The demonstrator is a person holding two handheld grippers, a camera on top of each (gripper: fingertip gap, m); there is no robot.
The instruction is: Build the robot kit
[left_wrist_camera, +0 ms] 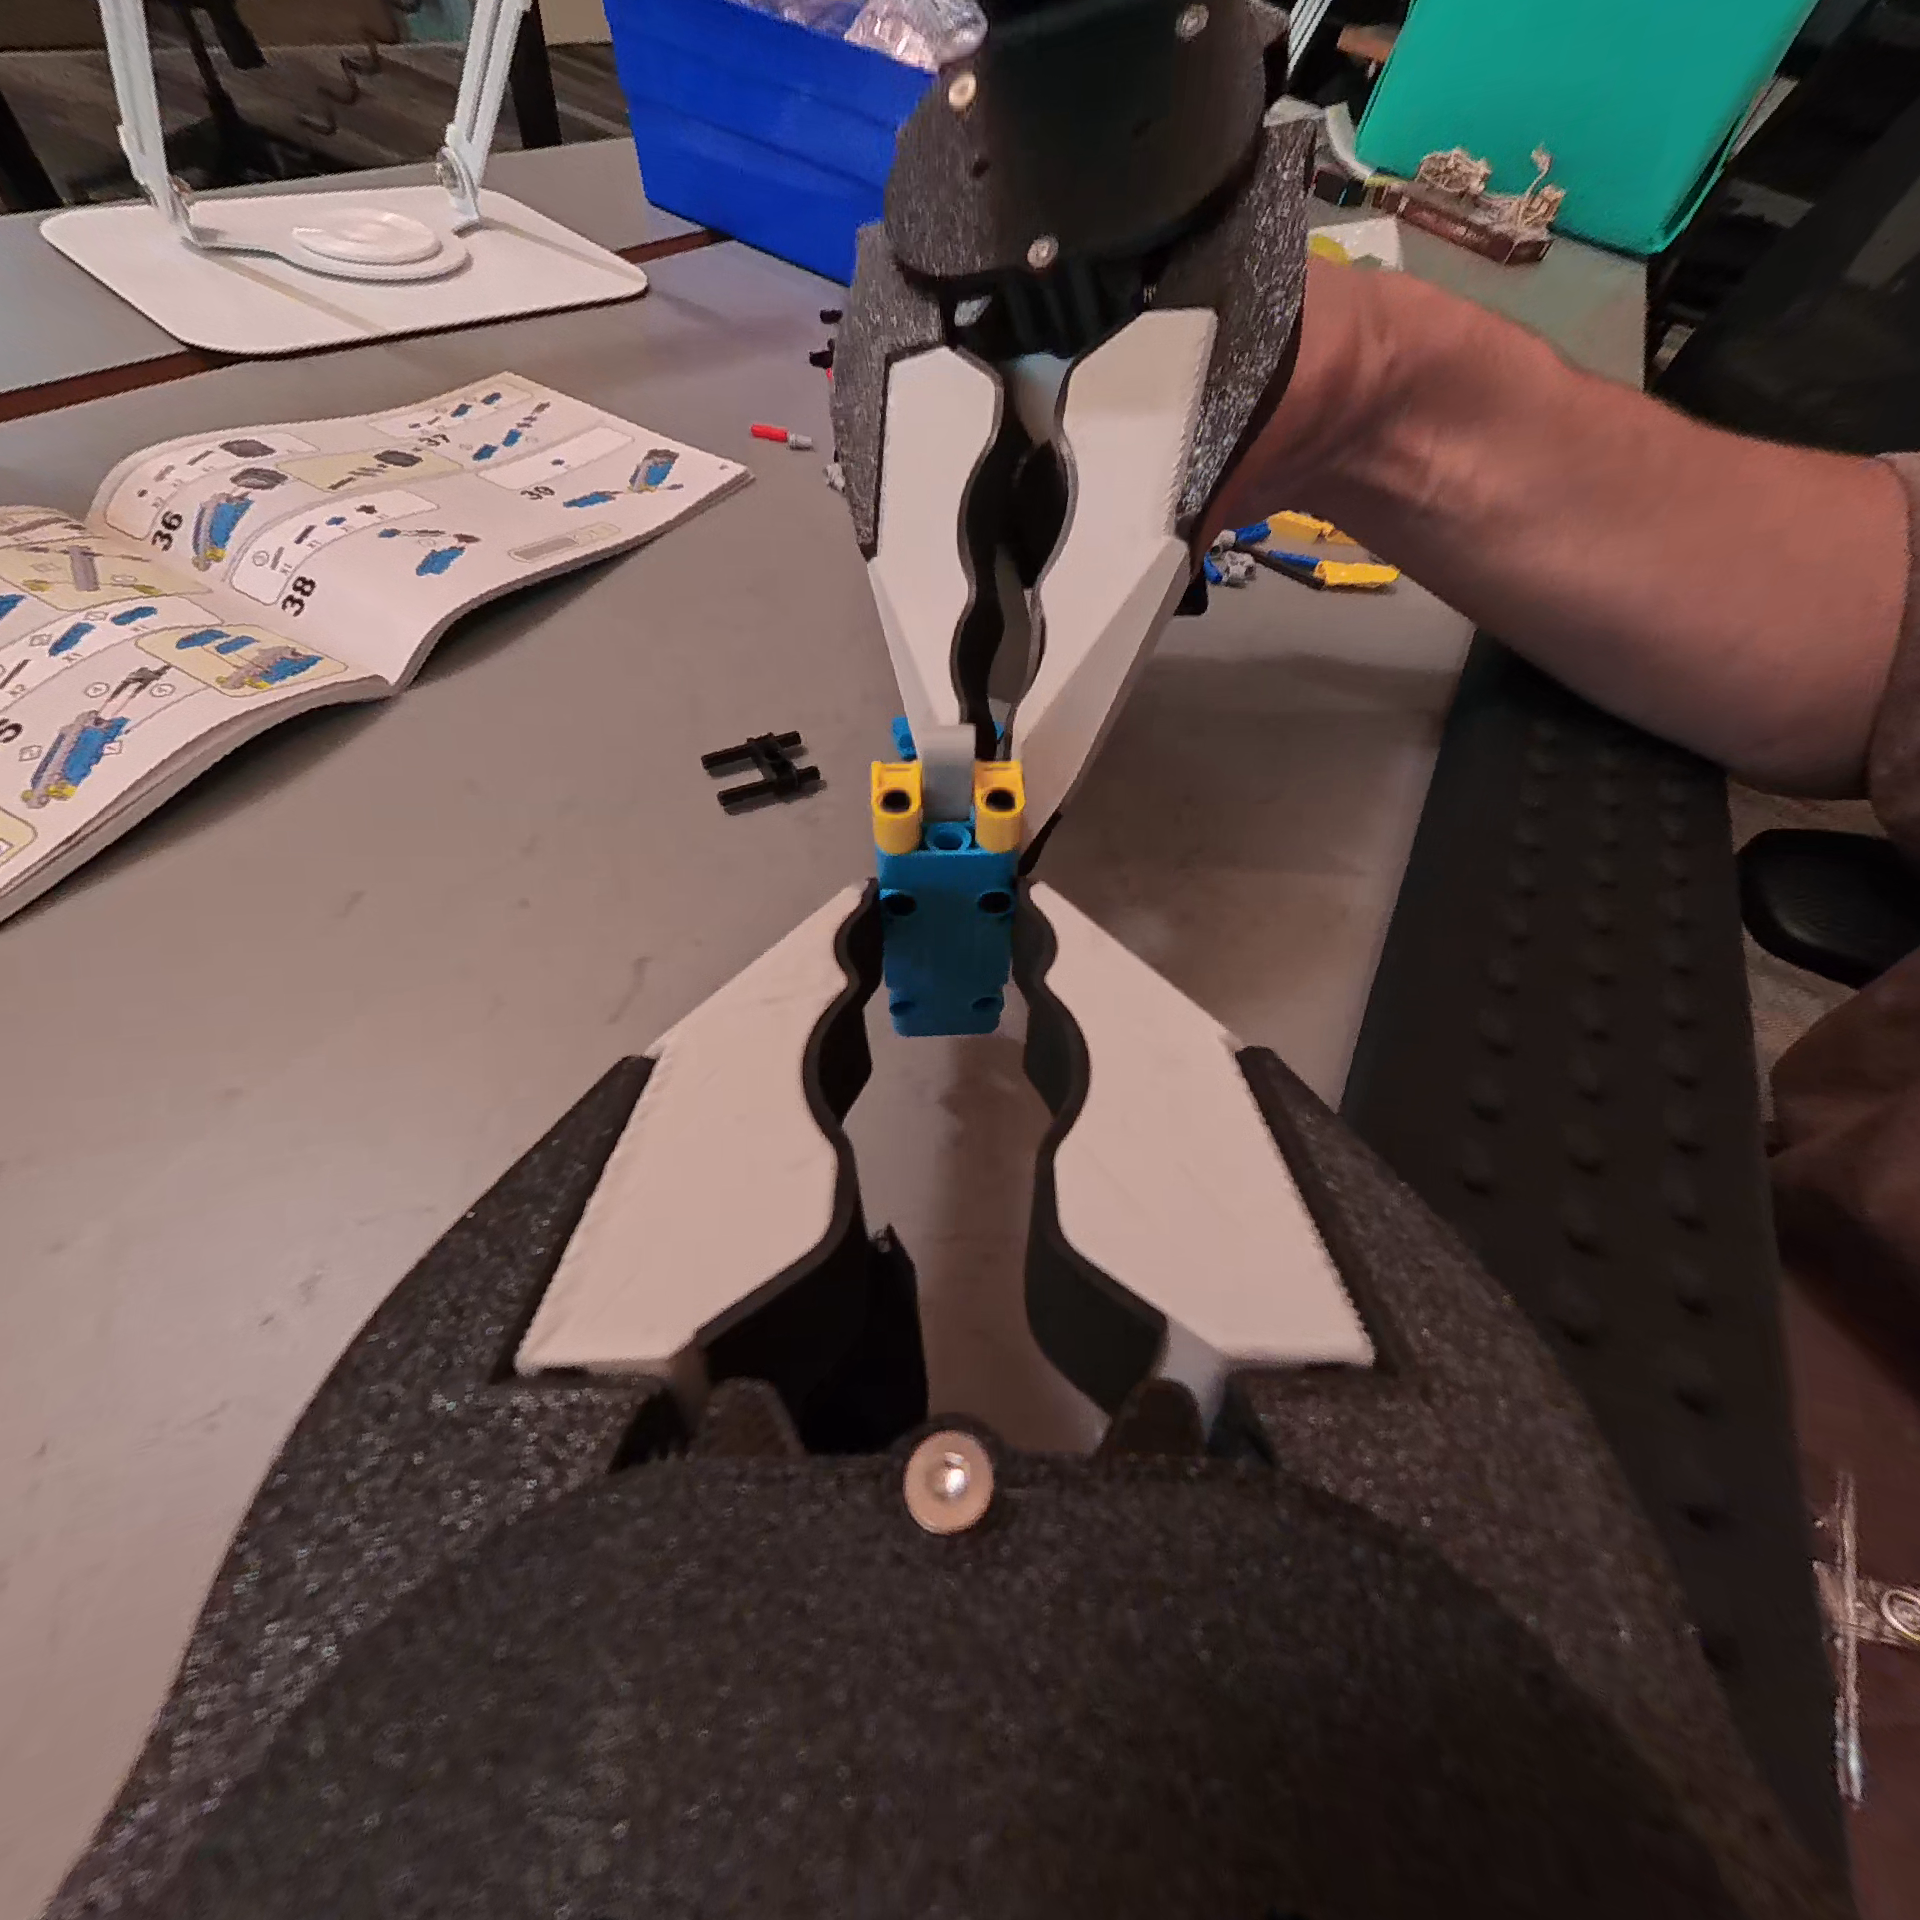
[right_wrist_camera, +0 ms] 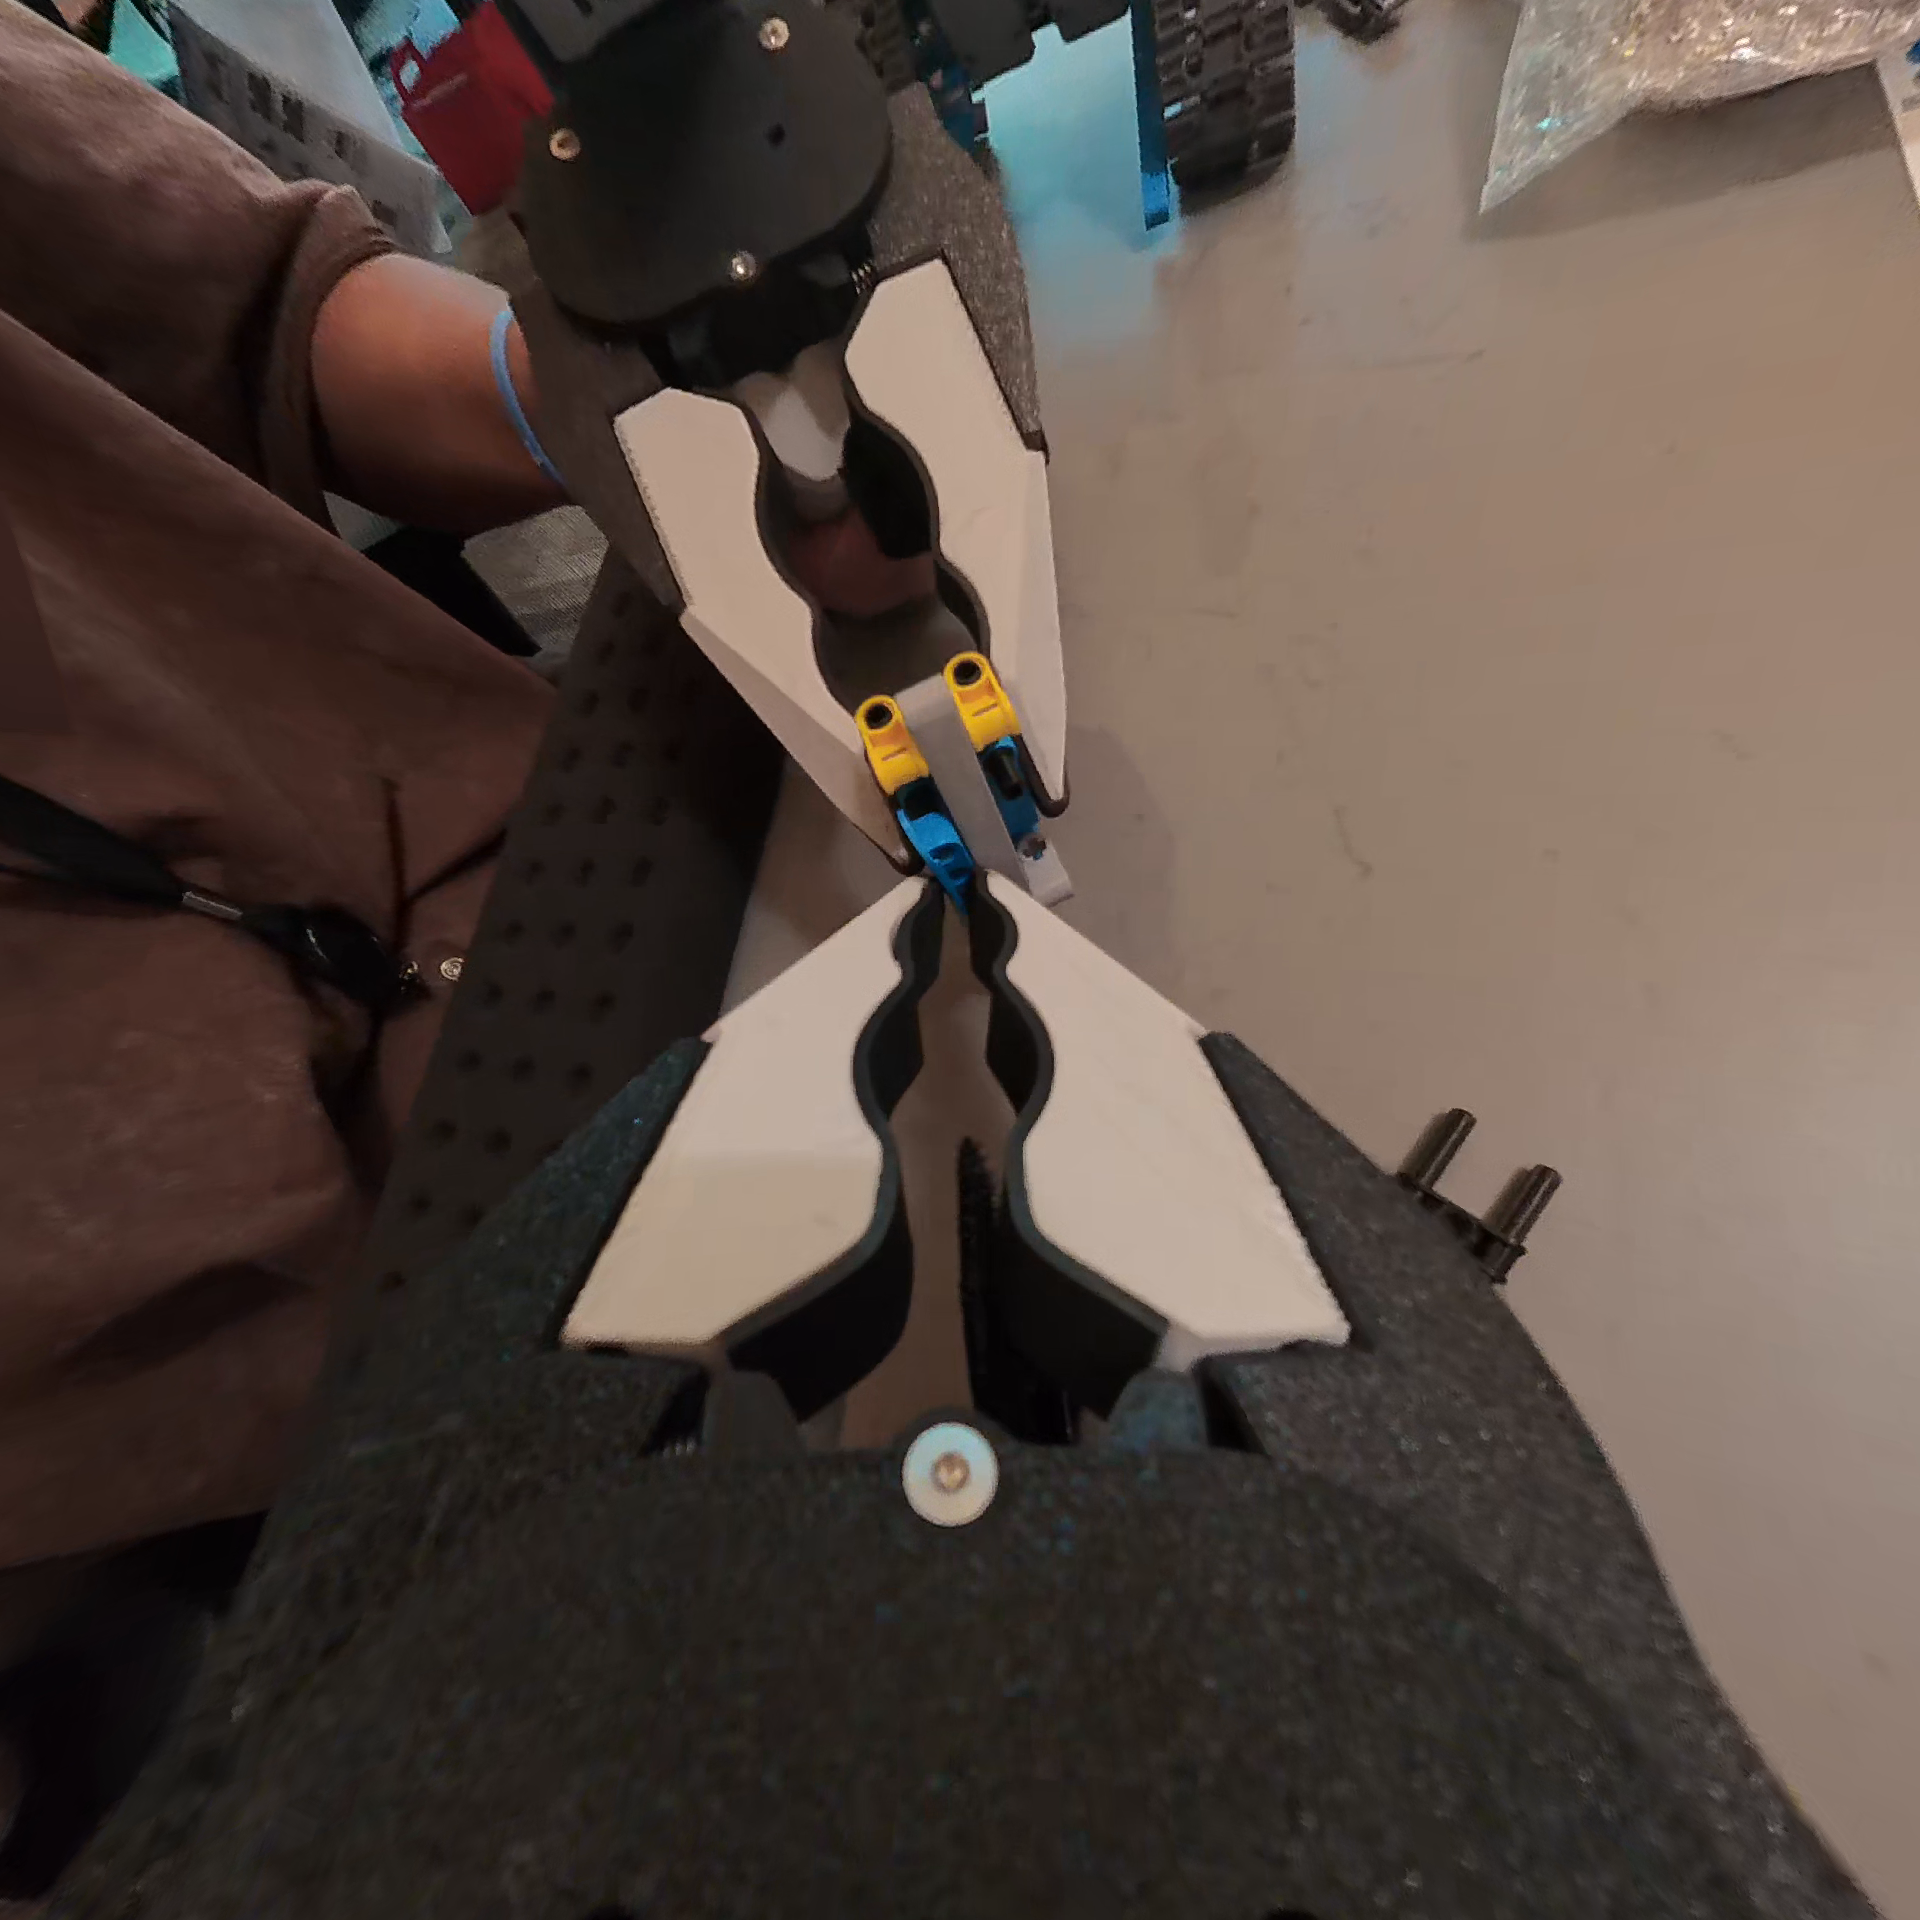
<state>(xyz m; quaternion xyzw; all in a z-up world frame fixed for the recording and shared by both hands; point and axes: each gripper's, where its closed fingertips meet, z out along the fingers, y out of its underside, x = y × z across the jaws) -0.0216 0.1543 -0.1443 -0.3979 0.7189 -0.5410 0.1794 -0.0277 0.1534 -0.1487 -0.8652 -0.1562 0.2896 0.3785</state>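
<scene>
A small brick assembly (left_wrist_camera: 943, 935) has a blue block, two yellow connectors (left_wrist_camera: 896, 798) and a light grey piece (left_wrist_camera: 948, 774) between them. My left gripper (left_wrist_camera: 948, 899) is shut on the blue block, held above the grey table (left_wrist_camera: 416, 1039). My right gripper (left_wrist_camera: 961, 727) comes from the far side, point to point with the left, and is shut on the assembly's other end. In the right wrist view my right gripper (right_wrist_camera: 956, 888) pinches a blue part (right_wrist_camera: 940, 842) of the assembly. The left gripper (right_wrist_camera: 971, 821) holds it from the opposite side.
An open instruction booklet (left_wrist_camera: 312, 561) lies at the left, with a black pin piece (left_wrist_camera: 764, 769) near it. A blue bin (left_wrist_camera: 769, 125), a white stand base (left_wrist_camera: 343, 249) and a teal box (left_wrist_camera: 1558, 104) stand behind. Loose blue and yellow pieces (left_wrist_camera: 1309, 556) lie at the right. A black perforated mat (left_wrist_camera: 1558, 1039) edges the table. Less than 4 cm separates the two grippers' tips. From either gripper's tips it is about 11 cm to the black pin piece (left_wrist_camera: 764, 769).
</scene>
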